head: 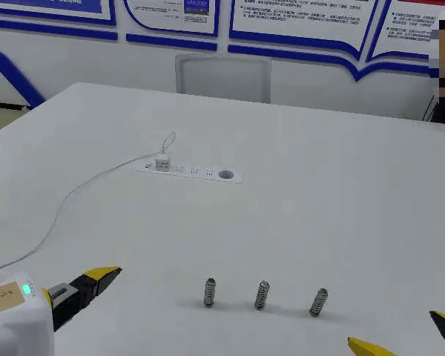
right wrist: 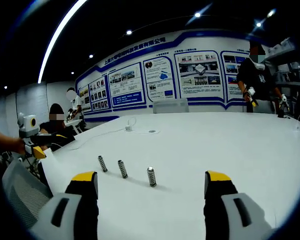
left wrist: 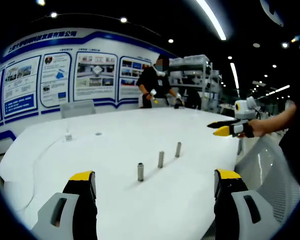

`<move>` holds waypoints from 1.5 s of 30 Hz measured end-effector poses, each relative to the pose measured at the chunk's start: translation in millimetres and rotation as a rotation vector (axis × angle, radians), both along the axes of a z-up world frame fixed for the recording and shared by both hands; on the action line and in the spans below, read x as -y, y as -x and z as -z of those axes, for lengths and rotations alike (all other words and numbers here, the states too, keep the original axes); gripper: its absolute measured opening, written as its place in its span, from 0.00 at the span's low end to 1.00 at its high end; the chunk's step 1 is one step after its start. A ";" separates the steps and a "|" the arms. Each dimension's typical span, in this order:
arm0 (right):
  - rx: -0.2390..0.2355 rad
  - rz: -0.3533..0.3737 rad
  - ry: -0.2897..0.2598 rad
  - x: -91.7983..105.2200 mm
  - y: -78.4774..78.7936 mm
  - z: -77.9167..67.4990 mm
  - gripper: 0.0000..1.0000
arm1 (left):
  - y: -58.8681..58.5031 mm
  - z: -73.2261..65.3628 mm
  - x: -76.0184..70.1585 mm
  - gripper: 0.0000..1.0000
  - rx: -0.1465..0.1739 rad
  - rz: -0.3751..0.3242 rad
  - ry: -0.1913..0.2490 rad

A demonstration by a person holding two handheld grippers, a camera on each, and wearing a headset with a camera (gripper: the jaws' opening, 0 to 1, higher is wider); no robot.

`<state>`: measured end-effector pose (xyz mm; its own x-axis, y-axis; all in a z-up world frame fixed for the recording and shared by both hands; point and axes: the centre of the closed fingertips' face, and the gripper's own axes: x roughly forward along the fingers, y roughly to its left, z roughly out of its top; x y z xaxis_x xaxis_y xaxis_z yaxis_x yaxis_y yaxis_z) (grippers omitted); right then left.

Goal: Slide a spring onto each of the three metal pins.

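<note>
Three short metal pins stand in a row near the front of the white table (head: 319, 185), each with a coiled spring around it: the left pin (head: 210, 293), the middle pin (head: 262, 295) and the right pin (head: 319, 302). My left gripper (head: 106, 274) hovers at the lower left, well clear of the left pin. My right gripper (head: 404, 335) is at the lower right, beside the right pin. In the left gripper view the yellow-tipped jaws (left wrist: 155, 177) stand wide apart and hold nothing, with the pins (left wrist: 161, 159) ahead. The right gripper (right wrist: 151, 176) is open too, and the springs (right wrist: 122, 169) show on the pins.
A white power strip (head: 191, 171) with a plug and a trailing cable (head: 74, 193) lies mid-table. A grey chair (head: 222, 76) stands at the far edge. A person (left wrist: 155, 80) works beyond the table. The other gripper (left wrist: 225, 128) appears at the right.
</note>
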<state>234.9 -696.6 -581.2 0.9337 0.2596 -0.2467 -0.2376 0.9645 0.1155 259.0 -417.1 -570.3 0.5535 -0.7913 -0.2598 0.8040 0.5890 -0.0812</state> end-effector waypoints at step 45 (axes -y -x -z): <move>-0.035 0.004 -0.081 -0.6 -0.1 8.6 0.92 | -6.1 2.8 -5.5 1.00 -0.025 -0.094 -0.010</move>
<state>235.0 -695.9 -589.8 0.9259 0.2764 -0.2575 -0.2283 0.9525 0.2017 265.1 -411.5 -573.1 0.6185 -0.7333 -0.2824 0.7429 0.6628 -0.0940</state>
